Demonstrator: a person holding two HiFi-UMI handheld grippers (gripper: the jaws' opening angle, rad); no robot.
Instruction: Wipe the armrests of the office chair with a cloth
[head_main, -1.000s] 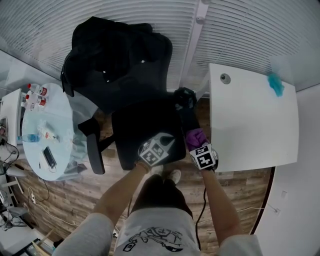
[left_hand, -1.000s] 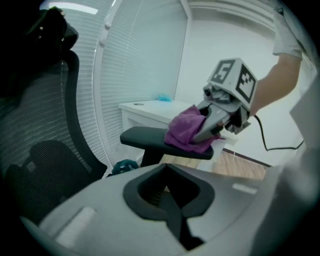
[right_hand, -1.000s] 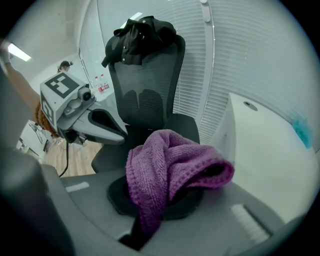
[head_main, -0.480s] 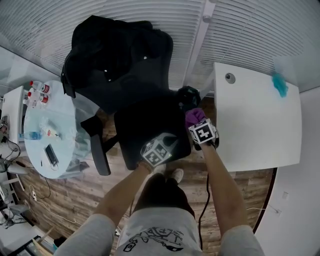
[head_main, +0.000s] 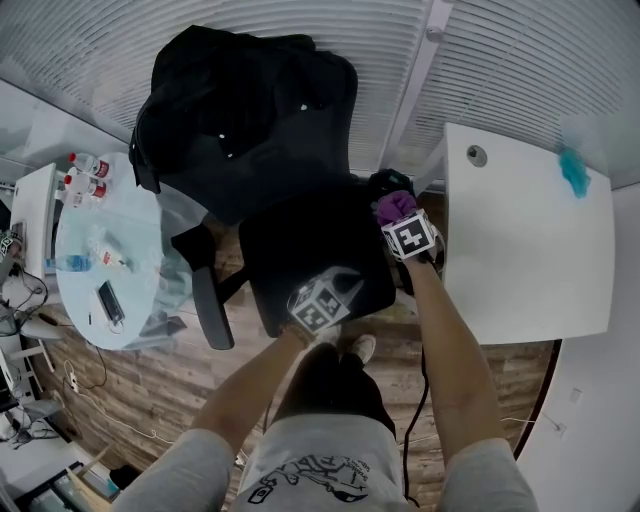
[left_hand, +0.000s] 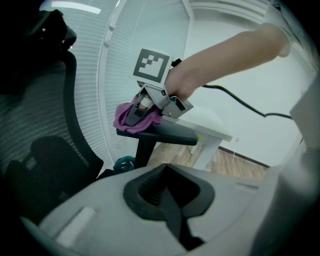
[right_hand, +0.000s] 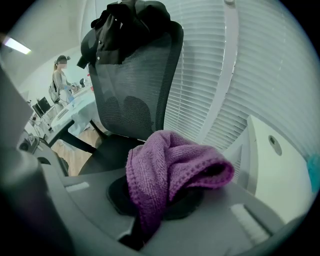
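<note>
Where its two jaws close on the purple cloth (right_hand: 170, 175), the right claw (head_main: 402, 222) holds a bunched fold, with the rest of the fabric spilling up and over the jaws. Seen from the left gripper view, that cloth rests on the back end of the chair's right armrest (left_hand: 165, 132), pressed down by the claw from above. The left claw (left_hand: 172, 210) has its jaws drawn together with nothing between them, and it hovers over the front edge of the office chair (head_main: 300, 250) seat. A black jacket (head_main: 230, 90) is draped over the mesh backrest. The other armrest (head_main: 210, 300) stands out at the seat's far side. Just beside the right claw is a white bench (head_main: 530, 250) with a small teal thing (head_main: 575, 172) near its far corner. Beyond the chair, a round glass bench (head_main: 70, 230) carries bottles (head_main: 80, 175) and a phone (head_main: 110, 303).
</note>
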